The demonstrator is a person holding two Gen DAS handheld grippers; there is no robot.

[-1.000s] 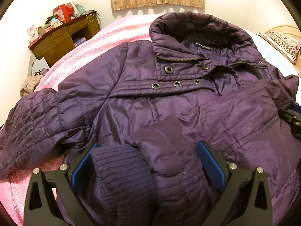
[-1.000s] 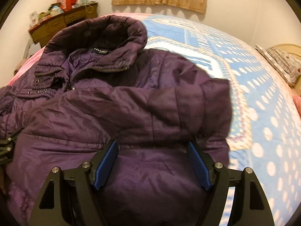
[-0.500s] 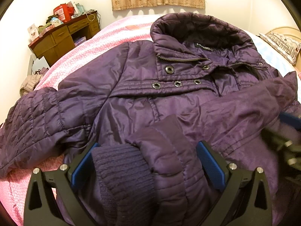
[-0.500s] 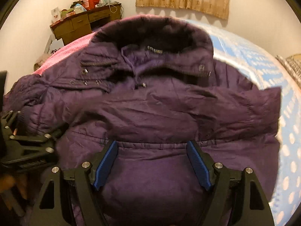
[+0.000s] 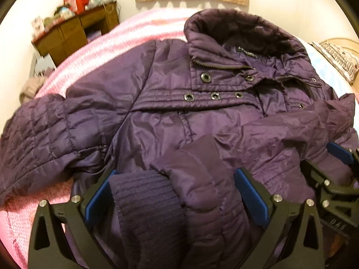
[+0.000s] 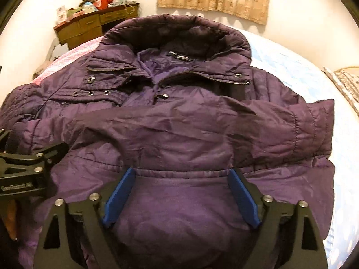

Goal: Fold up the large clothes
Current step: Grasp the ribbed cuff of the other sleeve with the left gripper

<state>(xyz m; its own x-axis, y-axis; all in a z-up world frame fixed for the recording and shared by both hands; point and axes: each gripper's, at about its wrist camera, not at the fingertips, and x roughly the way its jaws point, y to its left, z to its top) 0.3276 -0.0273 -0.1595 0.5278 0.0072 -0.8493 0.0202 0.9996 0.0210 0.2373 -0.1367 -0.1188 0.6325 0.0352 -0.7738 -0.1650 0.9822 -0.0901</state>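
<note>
Jacket (image 6: pixel 179 134) half folded: one sleeve (image 6: pixel 202 125) lies across the chest.
Left gripper (image 5: pixel 175 199) holds its cuff (image 5: pixel 145 201); right gripper (image 6: pixel 179 192), jaws just opening, grips nothing; other sleeve (image 5: pixel 40 139) remains.

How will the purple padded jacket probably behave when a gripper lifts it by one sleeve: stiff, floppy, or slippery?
The jacket will probably sag: its folded sleeve drapes in soft creases. The shiny fabric looks smooth, so it may slide between the pads. The ribbed cuff between the left gripper's fingers looks knitted and may hold better. The quilted padding suggests bulk more than weight.
</note>
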